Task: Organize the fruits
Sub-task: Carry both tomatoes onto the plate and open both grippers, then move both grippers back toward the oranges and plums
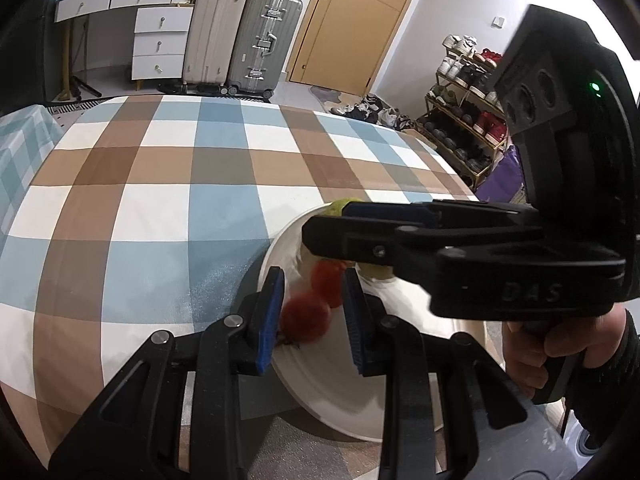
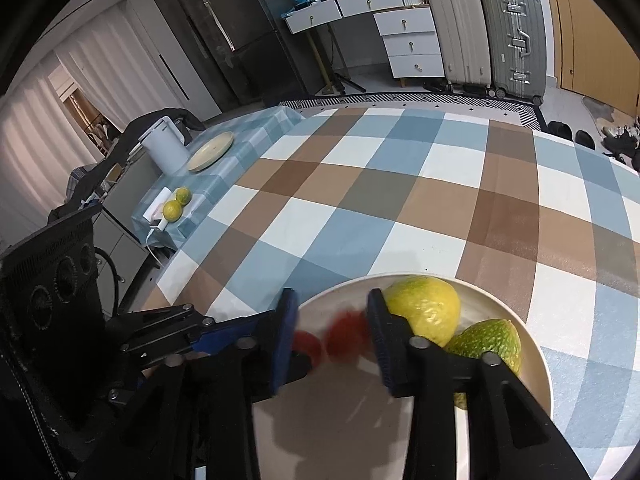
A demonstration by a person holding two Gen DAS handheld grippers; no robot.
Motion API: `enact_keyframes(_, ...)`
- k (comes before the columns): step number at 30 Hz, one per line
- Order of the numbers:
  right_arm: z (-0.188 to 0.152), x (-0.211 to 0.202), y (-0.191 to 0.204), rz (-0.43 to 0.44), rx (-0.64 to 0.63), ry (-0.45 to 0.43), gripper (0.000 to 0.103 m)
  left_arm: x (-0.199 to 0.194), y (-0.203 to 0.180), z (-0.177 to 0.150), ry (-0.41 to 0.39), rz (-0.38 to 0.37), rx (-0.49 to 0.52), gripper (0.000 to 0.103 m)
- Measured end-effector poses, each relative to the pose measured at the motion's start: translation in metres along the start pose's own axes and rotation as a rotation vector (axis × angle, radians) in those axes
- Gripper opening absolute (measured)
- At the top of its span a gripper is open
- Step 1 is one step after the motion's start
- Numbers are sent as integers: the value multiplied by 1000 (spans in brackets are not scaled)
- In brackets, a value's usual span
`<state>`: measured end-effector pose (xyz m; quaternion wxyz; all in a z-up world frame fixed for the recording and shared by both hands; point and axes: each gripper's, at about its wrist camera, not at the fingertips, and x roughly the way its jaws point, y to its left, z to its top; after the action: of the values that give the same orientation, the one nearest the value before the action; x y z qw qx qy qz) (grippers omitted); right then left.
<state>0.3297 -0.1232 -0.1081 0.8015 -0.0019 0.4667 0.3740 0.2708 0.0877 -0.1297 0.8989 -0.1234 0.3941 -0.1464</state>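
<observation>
A white plate (image 1: 332, 396) sits on the checkered tablecloth near the front edge; it also shows in the right wrist view (image 2: 348, 436). It holds two blurred red fruits (image 1: 306, 318) (image 2: 348, 336), a yellow fruit (image 2: 424, 308) and a green fruit (image 2: 486, 344). My left gripper (image 1: 314, 320) is open over the plate, one red fruit between its fingers, not gripped. My right gripper (image 2: 332, 336) is open over the plate above the red fruits; it reaches across in the left wrist view (image 1: 320, 236).
A side table at the left holds two yellow-green fruits (image 2: 176, 204), a wooden plate (image 2: 211, 151) and a white kettle (image 2: 164, 148). Suitcases (image 1: 240, 36), drawers (image 1: 158, 44) and a shoe rack (image 1: 468, 116) stand beyond the table.
</observation>
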Motion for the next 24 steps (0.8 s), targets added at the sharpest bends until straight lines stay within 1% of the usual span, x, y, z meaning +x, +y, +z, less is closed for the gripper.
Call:
enact_keyframes(2, -1, -7, 2, -6, -10, -25, 47, -4, -2, 0, -5, 7, 8, 28)
enact_keyframes(4, -2, -16, 4, -6, -13, -48, 48, -8, -5, -1, -12, 16, 15, 33)
enact_keyframes(5, -3, -23, 4, -8, -10, -63, 50, -11, -6, -2, -15, 26, 18, 37)
enact_keyframes(6, -4, -28, 4, -11, -8, -73, 54, -14, -7, -2, -18, 31, 19, 40)
enact_keyframes(8, -9, -42, 4, -20, 0, -108, 65, -20, -10, -4, -16, 37, 24, 40)
enact_keyframes(9, -12, -51, 4, -18, 6, -132, 73, -23, -12, -4, -17, 42, 28, 40)
enact_keyframes(10, -15, -58, 4, -15, 9, -148, 75, -27, -15, -5, -21, 50, 35, 40)
enact_keyframes(13, -27, -83, 8, -19, 8, -202, 76, -40, -22, -7, -36, 64, 47, 43)
enact_keyframes(14, -33, -93, 9, -26, 9, -219, 77, -45, -25, -8, -43, 68, 48, 46)
enact_keyframes(15, -37, -99, 10, -28, 12, -229, 81, -50, -28, -10, -48, 73, 48, 50)
enact_keyframes(18, -51, -118, 15, -9, 35, -247, 83, -68, -40, -16, -64, 90, 65, 54)
enact_keyframes(20, -63, -133, 20, -1, 43, -276, 86, -80, -51, -21, -73, 106, 84, 55)
enact_keyframes(22, -78, -150, 28, -7, 45, -315, 92, -90, -61, -25, -80, 114, 102, 59)
enact_keyframes(23, -83, -157, 31, -9, 41, -330, 94, -98, -68, -29, -87, 117, 111, 66)
enact_keyframes(24, -90, -164, 36, -10, 29, -345, 99, -103, -72, -32, -95, 109, 118, 70)
